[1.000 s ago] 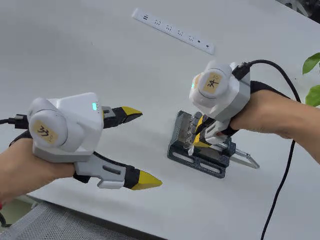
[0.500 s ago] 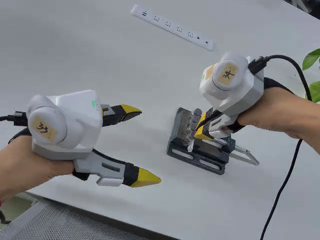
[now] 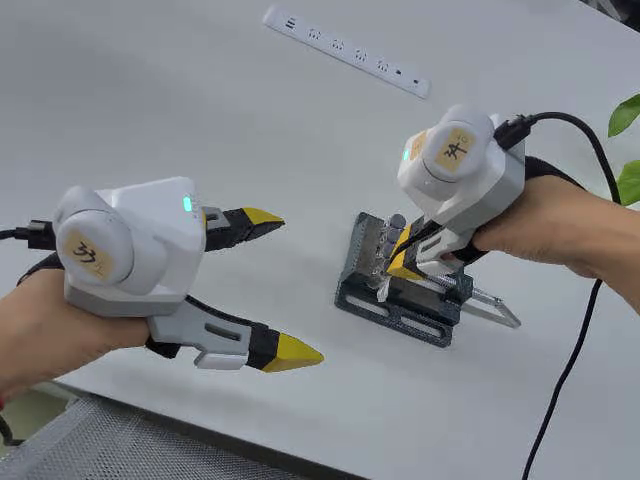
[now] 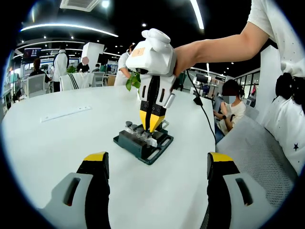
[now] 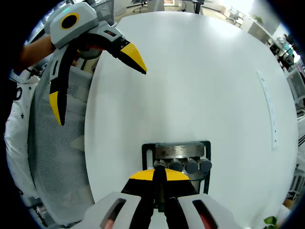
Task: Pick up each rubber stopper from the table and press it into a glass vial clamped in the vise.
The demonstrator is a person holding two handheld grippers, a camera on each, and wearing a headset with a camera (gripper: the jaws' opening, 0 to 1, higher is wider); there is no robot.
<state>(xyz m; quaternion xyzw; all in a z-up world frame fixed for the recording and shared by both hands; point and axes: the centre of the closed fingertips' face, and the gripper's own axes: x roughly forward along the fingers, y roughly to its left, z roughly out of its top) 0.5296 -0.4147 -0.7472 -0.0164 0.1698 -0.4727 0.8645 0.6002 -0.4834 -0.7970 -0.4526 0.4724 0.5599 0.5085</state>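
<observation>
Pair: left hand-held gripper (image 3: 283,285), right hand-held gripper (image 3: 399,266). White housings, black jaws, yellow tips, round tan stickers (image 3: 90,256), green lights (image 3: 187,204). Black cable (image 3: 572,330). White short-sleeved shirt (image 4: 282,47), small black stars.

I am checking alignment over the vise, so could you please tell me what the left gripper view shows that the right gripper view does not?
Left gripper view: the right gripper seen from the front, its fingers shut over the row of vials, with people beyond the table. Right gripper view: the row looked down on, round dark stopper tops side by side, and the left gripper open off to one side. Shared: the vise, the table and the power strip.
</observation>
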